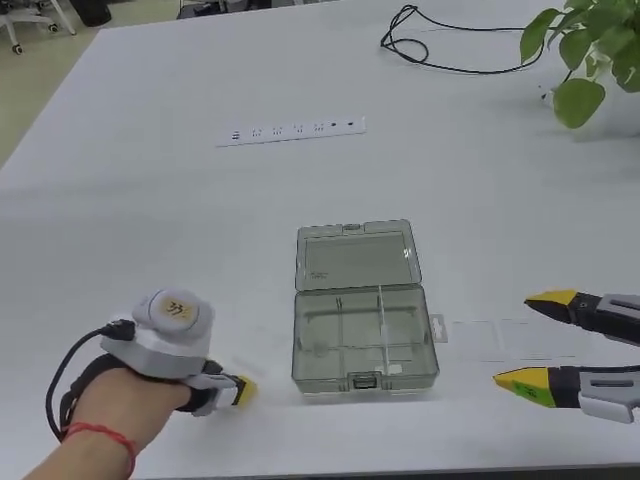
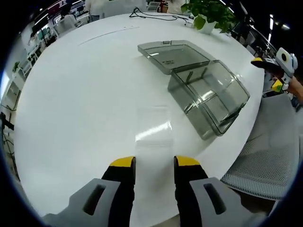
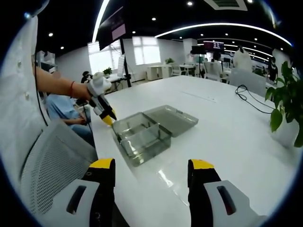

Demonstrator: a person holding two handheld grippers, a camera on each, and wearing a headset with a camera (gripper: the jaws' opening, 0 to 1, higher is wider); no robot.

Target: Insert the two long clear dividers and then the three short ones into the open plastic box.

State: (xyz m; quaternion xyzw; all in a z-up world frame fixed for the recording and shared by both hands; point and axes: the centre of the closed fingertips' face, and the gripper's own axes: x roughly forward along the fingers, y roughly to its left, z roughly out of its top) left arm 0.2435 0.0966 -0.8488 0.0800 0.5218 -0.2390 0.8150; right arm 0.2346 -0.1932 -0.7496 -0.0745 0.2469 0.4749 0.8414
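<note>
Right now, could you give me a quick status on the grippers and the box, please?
Left gripper open, empty. Right gripper open, empty. Plastic box open, lid flat. Clear divider ahead of left jaws; nothing blocking.

Smooth white is what's seen on the surface [image 1: 150, 200]. It looks pretty much matt from above, though a soft sheen gets picked up at low angles. The plastic box [image 1: 330, 378] is made of smoky, see-through grey plastic, glossy all over, lid [image 1: 350, 258] included. A clear divider [image 2: 152, 126] is given away mostly by a bright glint: thin, colourless, very shiny plastic. The left tool [image 2: 154, 165] and right tool [image 3: 151, 172] are tipped in flat yellow, with matt grey plastic shells behind. The power strip [image 1: 290, 130] is done in plain white plastic. Grey woven mesh is seen on the chair [image 3: 52, 165], and a waxy green finish on the plant leaves [image 1: 578, 100].
</note>
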